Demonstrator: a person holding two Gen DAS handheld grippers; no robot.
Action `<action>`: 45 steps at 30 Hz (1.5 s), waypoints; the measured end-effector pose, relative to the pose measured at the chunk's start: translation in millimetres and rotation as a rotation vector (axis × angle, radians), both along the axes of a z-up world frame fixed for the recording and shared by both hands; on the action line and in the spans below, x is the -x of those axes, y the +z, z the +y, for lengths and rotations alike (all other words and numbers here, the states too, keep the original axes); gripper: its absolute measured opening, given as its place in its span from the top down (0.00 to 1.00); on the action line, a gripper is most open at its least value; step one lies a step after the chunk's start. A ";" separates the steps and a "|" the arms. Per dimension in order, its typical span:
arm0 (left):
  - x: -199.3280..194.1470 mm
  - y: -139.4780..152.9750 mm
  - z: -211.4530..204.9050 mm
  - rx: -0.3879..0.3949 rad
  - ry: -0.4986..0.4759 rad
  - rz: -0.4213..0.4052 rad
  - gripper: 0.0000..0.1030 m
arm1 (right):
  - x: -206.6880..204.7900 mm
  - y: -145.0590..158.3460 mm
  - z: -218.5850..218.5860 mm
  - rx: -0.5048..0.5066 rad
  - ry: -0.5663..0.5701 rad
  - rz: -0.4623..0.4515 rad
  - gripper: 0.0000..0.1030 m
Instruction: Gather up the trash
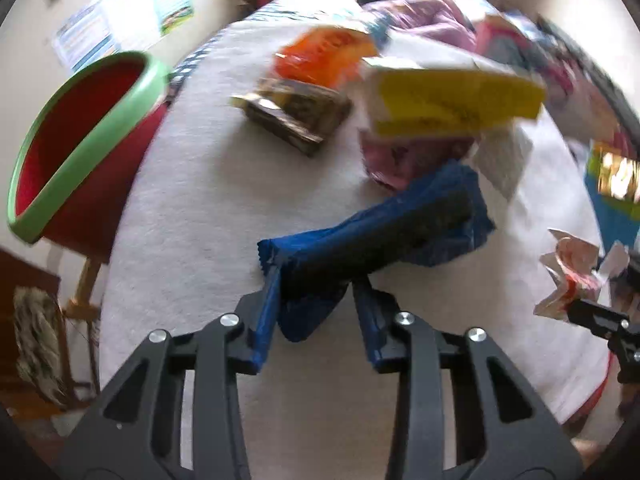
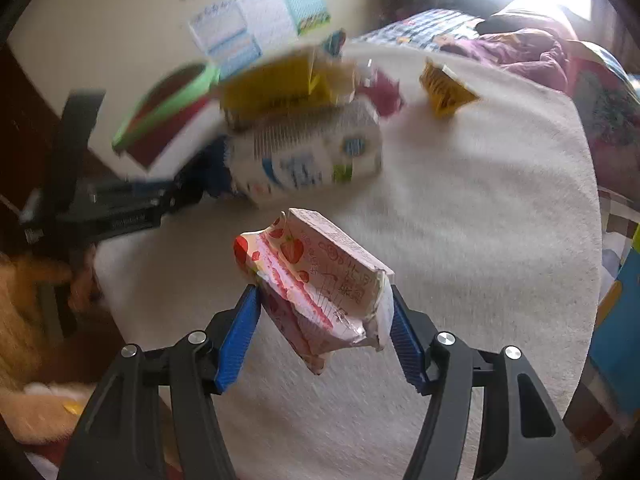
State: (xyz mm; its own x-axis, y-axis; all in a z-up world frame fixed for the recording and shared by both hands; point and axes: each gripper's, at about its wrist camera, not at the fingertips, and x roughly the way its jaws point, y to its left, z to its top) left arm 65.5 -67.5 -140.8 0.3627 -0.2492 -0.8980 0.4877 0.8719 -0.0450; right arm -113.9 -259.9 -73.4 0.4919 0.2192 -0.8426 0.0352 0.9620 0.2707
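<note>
Trash fills both of my hands. My left gripper has its fingers clenched on a blue wrapper, whose long axis runs away from the fingers and up toward the right, well clear of the white-covered bed below. My right gripper grasps a crumpled strawberry milk carton squeezed between its blue pads, its length tilting up and to the left of the fingers.

A red bin with a green rim sits off the bed's edge, ahead and to the left of my left fingers, its mouth tipped toward me. From the right wrist view it lies far ahead on the left, beyond my left gripper, so the left hand is the nearer one, I judge.

More litter waits ahead of the fingers: a yellow-topped carton, an orange packet and a dark foil wrapper. Motion blur softens everything beyond the fingers.
</note>
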 end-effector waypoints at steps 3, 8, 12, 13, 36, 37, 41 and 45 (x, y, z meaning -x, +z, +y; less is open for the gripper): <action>1.5 11.9 11.3 0.043 0.051 -0.022 0.67 | -2.6 8.4 -1.5 -0.026 -0.028 -0.026 0.41; 8.9 31.0 19.5 0.086 0.109 -0.085 0.67 | -6.5 14.4 3.3 -0.052 -0.053 -0.046 0.41; 7.5 42.6 30.3 0.107 0.147 -0.116 0.67 | -12.0 18.2 10.2 -0.070 -0.071 -0.060 0.41; 7.0 43.9 31.2 0.111 0.154 -0.118 0.67 | -12.6 18.4 11.3 -0.072 -0.073 -0.062 0.41; -15.1 54.1 70.7 0.112 0.125 -0.120 0.65 | -54.4 34.8 51.3 -0.096 -0.071 -0.110 0.41; -15.6 53.3 68.6 0.100 0.095 -0.123 0.53 | -55.8 33.6 51.3 -0.097 -0.081 -0.109 0.41; -17.8 49.4 55.1 0.071 -0.044 -0.129 0.40 | -57.1 28.2 49.5 -0.101 -0.132 -0.096 0.41; -24.0 43.0 35.4 0.009 -0.190 -0.167 0.25 | -54.6 24.7 47.7 -0.100 -0.185 -0.096 0.42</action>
